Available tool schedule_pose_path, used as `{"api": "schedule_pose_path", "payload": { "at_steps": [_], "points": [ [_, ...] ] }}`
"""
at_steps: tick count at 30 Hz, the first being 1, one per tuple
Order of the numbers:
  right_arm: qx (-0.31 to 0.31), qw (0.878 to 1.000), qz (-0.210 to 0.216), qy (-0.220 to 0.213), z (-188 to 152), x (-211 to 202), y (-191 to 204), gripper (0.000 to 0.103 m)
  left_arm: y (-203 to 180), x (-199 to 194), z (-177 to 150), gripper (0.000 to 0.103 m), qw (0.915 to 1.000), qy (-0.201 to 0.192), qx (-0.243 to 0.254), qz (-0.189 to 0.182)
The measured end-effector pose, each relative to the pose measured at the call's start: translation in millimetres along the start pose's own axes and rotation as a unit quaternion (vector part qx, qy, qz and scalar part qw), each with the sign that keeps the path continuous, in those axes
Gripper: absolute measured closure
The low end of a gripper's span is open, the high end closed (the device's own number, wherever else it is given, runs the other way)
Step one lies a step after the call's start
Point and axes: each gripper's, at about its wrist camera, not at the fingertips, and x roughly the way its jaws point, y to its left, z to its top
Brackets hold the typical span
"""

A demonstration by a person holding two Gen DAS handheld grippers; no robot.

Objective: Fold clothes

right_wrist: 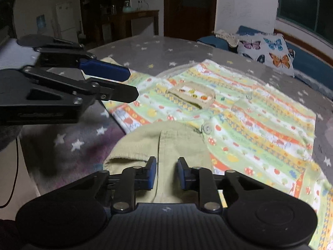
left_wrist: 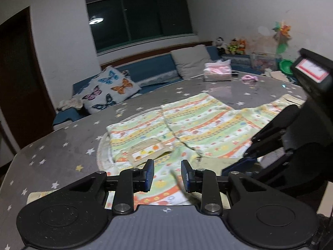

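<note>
On the star-printed table (left_wrist: pixel 62 145) our striped garment (left_wrist: pixel 199 125) lies flat. We keep the left gripper (left_wrist: pixel 167 174) parted above it; our right gripper (right_wrist: pixel 166 171) seems parted too, over its beige lining (right_wrist: pixel 177 141), gripping nothing.

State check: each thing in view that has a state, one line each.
patterned shirt: spread flat on the table, front up, one sleeve folded in.
shirt button: looks fastened.
chest pocket: flap lying flat.
left hand-held gripper: jaws partly open above the shirt, gripping nothing.
right hand-held gripper: narrow gap over the khaki sleeve; grip unclear.
tissue box: open.
</note>
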Motion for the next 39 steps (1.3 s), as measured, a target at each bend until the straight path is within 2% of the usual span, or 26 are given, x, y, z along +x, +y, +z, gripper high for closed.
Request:
{"api": "schedule_pose_path", "payload": {
  "at_steps": [2, 7, 13, 22, 24, 25, 26, 28, 29, 31, 34, 39],
  "points": [
    [0.010, 1.000, -0.004, -0.006, -1, -5, -3, 0.098, -6, 0, -1, 0.071, 0.9998, 0.001, 0.011, -0.016],
    [0.064, 0.997, -0.007, -0.036, 2, -28, -24, 0.098, -24, 7, -5, 0.070, 0.9973, 0.011, 0.050, -0.053],
    [0.117, 0.991, 0.011, -0.057, 5, -42, -44, 0.098, -38, 23, -14, 0.070, 0.9916, 0.034, 0.096, -0.079],
    [0.128, 0.990, 0.026, -0.056, 3, -38, -43, 0.098, -45, 19, -24, 0.070, 0.9848, 0.027, 0.161, -0.059],
    [0.129, 0.990, 0.028, -0.057, 3, -38, -43, 0.098, -45, 23, -28, 0.074, 0.9828, 0.037, 0.170, -0.061],
    [0.130, 0.989, 0.028, -0.058, 3, -38, -42, 0.098, -45, 25, -30, 0.079, 0.9821, 0.040, 0.173, -0.063],
    [0.131, 0.989, 0.028, -0.058, 2, -38, -43, 0.098, -45, 26, -30, 0.082, 0.9820, 0.040, 0.173, -0.065],
    [0.133, 0.989, 0.027, -0.059, 2, -39, -43, 0.098, -42, 26, -28, 0.096, 0.9837, 0.032, 0.164, -0.067],
    [0.134, 0.989, 0.027, -0.059, 2, -39, -44, 0.098, -40, 24, -26, 0.096, 0.9853, 0.024, 0.155, -0.068],
    [0.141, 0.988, 0.026, -0.061, 1, -40, -46, 0.098, -30, 18, -18, 0.098, 0.9891, 0.002, 0.113, -0.095],
    [0.149, 0.986, 0.026, -0.068, 1, -44, -49, 0.098, -19, 11, -11, 0.098, 0.9897, -0.023, 0.062, -0.127],
    [0.151, 0.985, 0.024, -0.080, 3, -53, -49, 0.098, -22, 23, -20, 0.098, 0.9855, 0.001, 0.063, -0.157]
  ]
}}
